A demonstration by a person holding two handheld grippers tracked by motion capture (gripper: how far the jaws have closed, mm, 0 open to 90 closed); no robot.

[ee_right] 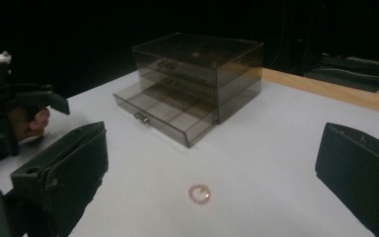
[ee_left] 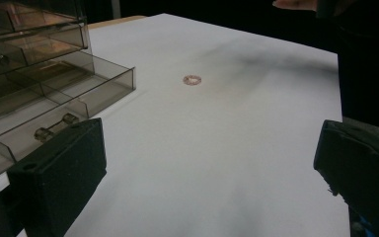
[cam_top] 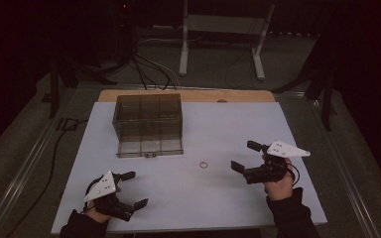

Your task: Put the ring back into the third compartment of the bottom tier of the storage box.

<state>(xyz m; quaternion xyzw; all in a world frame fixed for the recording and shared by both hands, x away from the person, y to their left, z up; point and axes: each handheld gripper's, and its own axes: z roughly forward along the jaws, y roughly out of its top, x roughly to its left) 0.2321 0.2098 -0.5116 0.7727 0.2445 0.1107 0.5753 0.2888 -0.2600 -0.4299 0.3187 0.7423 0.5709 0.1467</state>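
Observation:
A small copper-coloured ring (cam_top: 204,164) lies flat on the white table (cam_top: 218,124), in front of a smoky clear drawer box (cam_top: 148,124). The box's bottom drawer (ee_right: 165,118) is pulled out, and nothing can be made out inside it. My left gripper (cam_top: 134,189) is held open near the table's front left corner, empty. My right gripper (cam_top: 245,156) is open too, a short way right of the ring and pointing at it. The ring (ee_right: 199,193) lies between and beyond the right jaws. From the left gripper the ring (ee_left: 192,79) is farther off.
The drawer box (ee_left: 34,64) stands left of centre toward the back. A wooden strip (cam_top: 188,95) edges the table's far side. Beyond it are a stand's white legs (cam_top: 258,49) and cables (cam_top: 149,69) on the floor. The person's hand and left gripper (ee_right: 17,116) appear at the left.

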